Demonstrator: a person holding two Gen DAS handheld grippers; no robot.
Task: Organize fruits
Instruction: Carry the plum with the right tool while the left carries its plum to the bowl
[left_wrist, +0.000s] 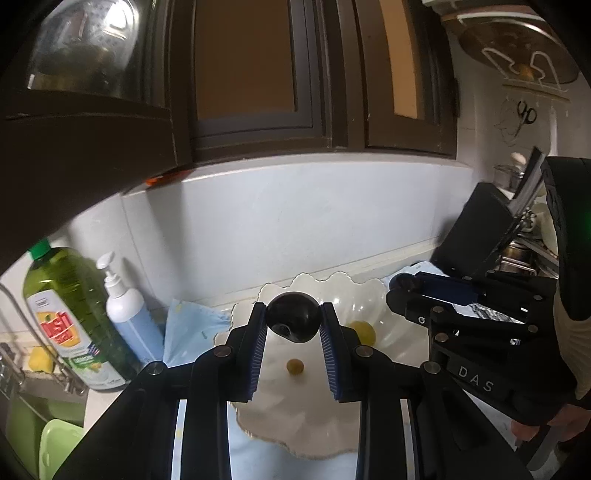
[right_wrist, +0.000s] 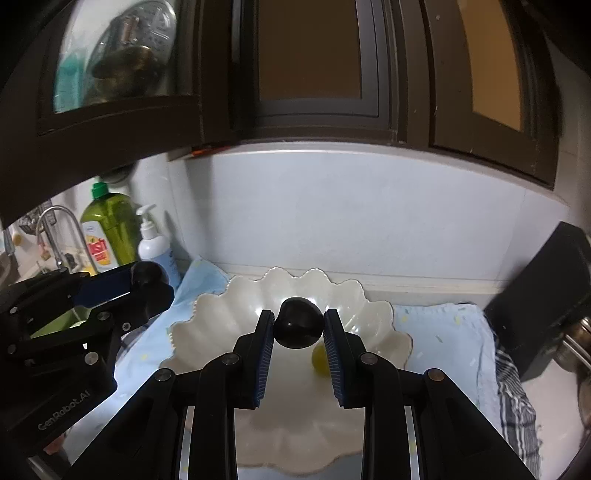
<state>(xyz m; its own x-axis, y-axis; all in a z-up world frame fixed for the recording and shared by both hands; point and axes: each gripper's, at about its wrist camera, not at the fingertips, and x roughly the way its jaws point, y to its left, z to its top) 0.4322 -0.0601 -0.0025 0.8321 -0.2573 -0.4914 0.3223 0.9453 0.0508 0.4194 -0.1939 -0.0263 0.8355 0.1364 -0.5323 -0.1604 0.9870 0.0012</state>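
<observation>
Carrying one dark plum apiece, both grippers were bringing fruit to the scalloped white bowl that sat on a pale blue cloth on the surface. The left gripper had its jaws clamped on the left plum, poised over the bowl's middle; the right gripper had its jaws clamped on the right plum, likewise over the bowl. Two small yellow-green fruits already lay inside. By the look of it, the step in hand was the delivery, and the next move called for lowering each plum close to the bowl's floor, clear of the fruit below, before parting the jaws. Both grippers pointed forward and tilted downward, side by side, the left one nearer the sink.
</observation>
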